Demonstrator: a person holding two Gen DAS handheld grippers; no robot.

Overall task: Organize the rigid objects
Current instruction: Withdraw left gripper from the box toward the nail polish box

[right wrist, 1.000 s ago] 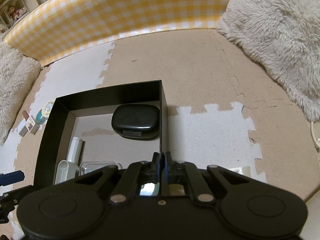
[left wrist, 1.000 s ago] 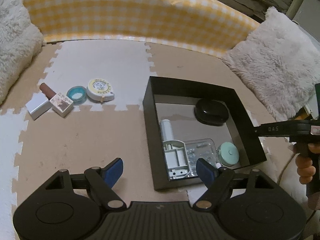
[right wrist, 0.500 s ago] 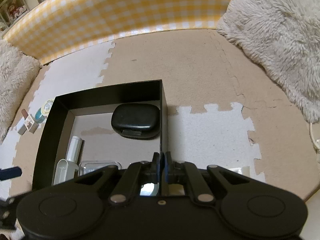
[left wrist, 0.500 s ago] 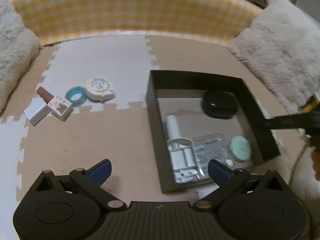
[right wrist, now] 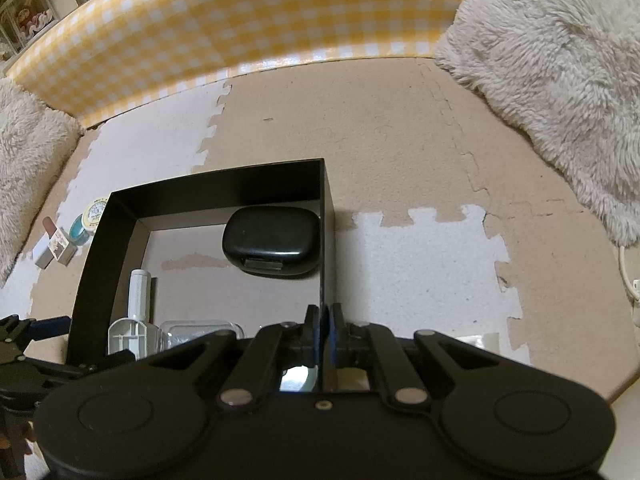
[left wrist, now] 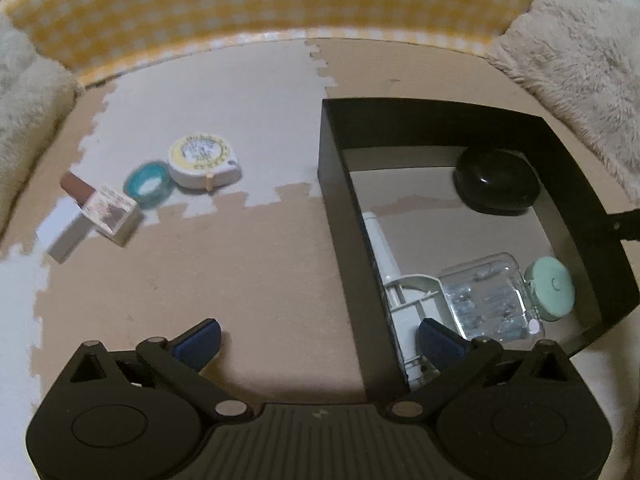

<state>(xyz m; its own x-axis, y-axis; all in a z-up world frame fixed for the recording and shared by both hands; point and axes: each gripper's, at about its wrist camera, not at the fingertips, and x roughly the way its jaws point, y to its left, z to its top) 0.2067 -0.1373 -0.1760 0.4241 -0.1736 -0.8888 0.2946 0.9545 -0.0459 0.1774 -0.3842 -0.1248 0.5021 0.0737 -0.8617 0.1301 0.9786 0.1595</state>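
Four loose items (left wrist: 148, 192) clear leftward; right view: box wall (right wrist: 327, 240) pinched

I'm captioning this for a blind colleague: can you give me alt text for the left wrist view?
The open left gripper hangs empty over a puzzle mat, straddling the near left wall of a black box that holds a black case, a clear case and a mint disc. A tape measure and a teal ring lie outside, left.

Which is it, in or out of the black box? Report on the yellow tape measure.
Out. The yellow tape measure lies on the foam mat, left of the black box, beside a teal ring.
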